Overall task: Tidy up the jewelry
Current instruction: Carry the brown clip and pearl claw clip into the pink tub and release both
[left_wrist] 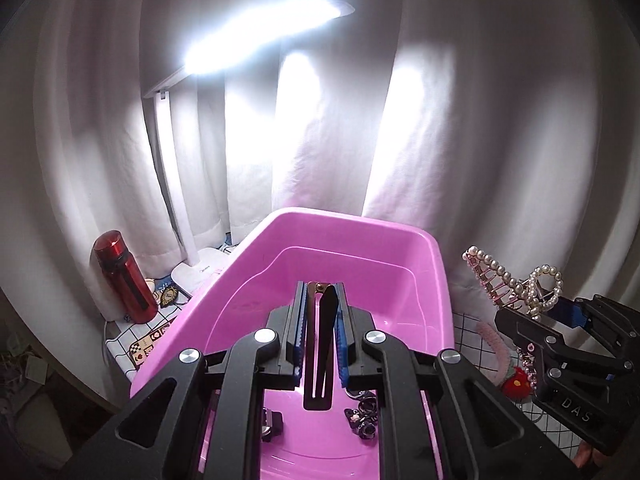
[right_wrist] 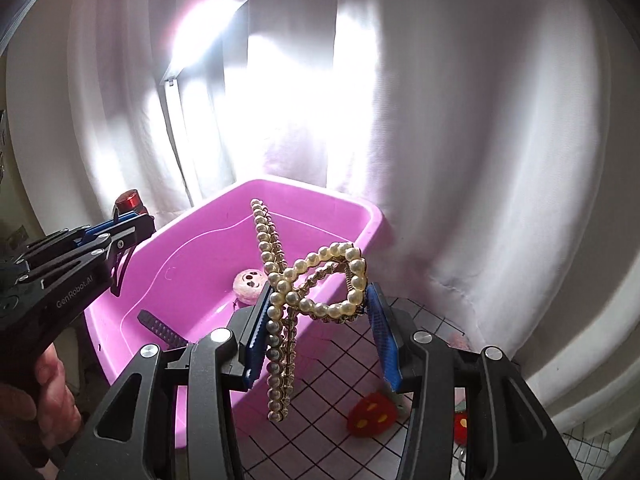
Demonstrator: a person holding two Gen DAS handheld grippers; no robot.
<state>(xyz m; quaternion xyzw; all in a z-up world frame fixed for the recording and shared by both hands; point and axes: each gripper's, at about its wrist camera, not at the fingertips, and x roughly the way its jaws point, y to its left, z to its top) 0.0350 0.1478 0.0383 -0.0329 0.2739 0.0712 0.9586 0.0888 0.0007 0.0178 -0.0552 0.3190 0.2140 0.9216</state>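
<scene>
My left gripper (left_wrist: 321, 300) is shut on a black hair clip (left_wrist: 322, 344) and holds it above the pink tub (left_wrist: 432, 280). Small dark jewelry pieces (left_wrist: 364, 416) lie on the tub floor below it. My right gripper (right_wrist: 318, 316) is shut on a pearl hair claw (right_wrist: 316, 280), held in the air just right of the tub (right_wrist: 360, 216). In the left wrist view the right gripper (left_wrist: 560, 312) with the pearl claw (left_wrist: 516, 284) shows at the right. In the right wrist view the left gripper (right_wrist: 140, 220) shows at the left. A pink round piece (right_wrist: 250, 282) and a dark comb clip (right_wrist: 160, 330) lie in the tub.
A red bottle (left_wrist: 124, 280) and a white desk lamp base (left_wrist: 200, 270) stand left of the tub on a checked cloth (right_wrist: 340, 360). Red felt strawberry clips (right_wrist: 372, 416) and a pink fuzzy hair piece (left_wrist: 496, 344) lie on the cloth at the right. A white curtain hangs close behind.
</scene>
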